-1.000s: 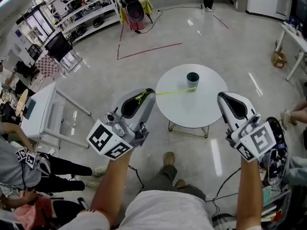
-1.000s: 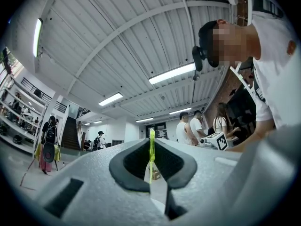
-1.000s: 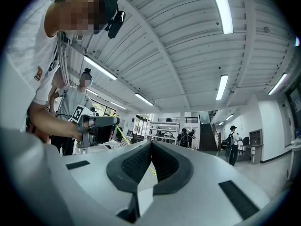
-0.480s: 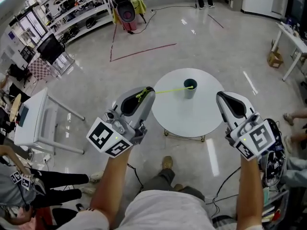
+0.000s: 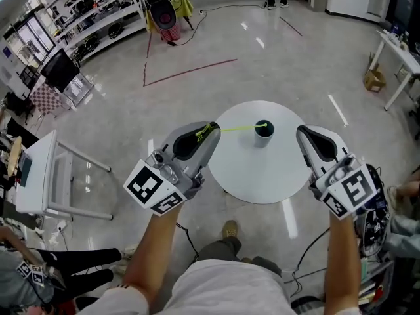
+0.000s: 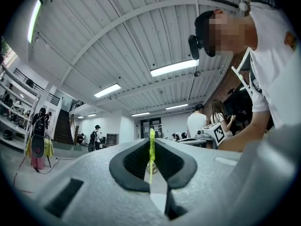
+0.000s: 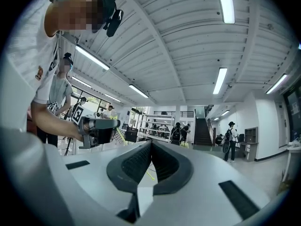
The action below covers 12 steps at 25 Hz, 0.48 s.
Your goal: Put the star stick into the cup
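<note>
The star stick (image 5: 233, 128) is a thin yellow-green rod with its star end pinched in my left gripper (image 5: 209, 131), which is shut on it. In the left gripper view the star stick (image 6: 152, 147) stands edge-on between the dark pads. Its far end lies across the mouth of the dark teal cup (image 5: 264, 134) in the head view; whether it is inside I cannot tell. The cup stands upright on the round white table (image 5: 252, 172). My right gripper (image 5: 304, 132) hovers at the table's right edge, shut and empty, as in its own view (image 7: 151, 145).
The table stands alone on a glossy grey floor. A white bench (image 5: 39, 176) is at the left, shelving (image 5: 98, 12) at the back left and another table (image 5: 400, 58) at the far right. The person's shoe (image 5: 230, 230) is below the table. People stand in the background.
Both grippers have moved forward toward the table, which now sits lower and nearer in the head view. The stick's far end has shifted from beside the cup to across its mouth.
</note>
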Motion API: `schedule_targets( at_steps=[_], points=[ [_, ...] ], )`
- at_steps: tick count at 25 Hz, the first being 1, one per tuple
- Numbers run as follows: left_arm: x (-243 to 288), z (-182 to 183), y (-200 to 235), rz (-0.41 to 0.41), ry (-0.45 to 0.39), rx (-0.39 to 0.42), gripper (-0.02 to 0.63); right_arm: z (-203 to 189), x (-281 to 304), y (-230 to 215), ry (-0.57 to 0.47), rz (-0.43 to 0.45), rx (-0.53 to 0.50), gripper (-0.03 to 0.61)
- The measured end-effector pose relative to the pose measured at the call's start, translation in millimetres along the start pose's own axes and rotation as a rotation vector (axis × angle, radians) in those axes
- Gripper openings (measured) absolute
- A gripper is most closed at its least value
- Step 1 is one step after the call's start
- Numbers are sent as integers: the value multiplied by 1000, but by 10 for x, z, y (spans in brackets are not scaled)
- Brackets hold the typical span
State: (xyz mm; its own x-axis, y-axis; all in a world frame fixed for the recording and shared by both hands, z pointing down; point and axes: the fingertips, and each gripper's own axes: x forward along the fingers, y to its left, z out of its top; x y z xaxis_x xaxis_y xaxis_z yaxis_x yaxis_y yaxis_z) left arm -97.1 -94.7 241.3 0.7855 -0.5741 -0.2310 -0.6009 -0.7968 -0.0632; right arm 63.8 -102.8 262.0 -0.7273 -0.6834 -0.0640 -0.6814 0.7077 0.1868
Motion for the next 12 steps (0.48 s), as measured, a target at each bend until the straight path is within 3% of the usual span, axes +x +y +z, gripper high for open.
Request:
schedule_targets(
  at_steps=[12],
  points=[
    [374, -414, 522, -114, 76, -44, 26, -181, 540, -399, 44, -74, 8, 11]
  ],
)
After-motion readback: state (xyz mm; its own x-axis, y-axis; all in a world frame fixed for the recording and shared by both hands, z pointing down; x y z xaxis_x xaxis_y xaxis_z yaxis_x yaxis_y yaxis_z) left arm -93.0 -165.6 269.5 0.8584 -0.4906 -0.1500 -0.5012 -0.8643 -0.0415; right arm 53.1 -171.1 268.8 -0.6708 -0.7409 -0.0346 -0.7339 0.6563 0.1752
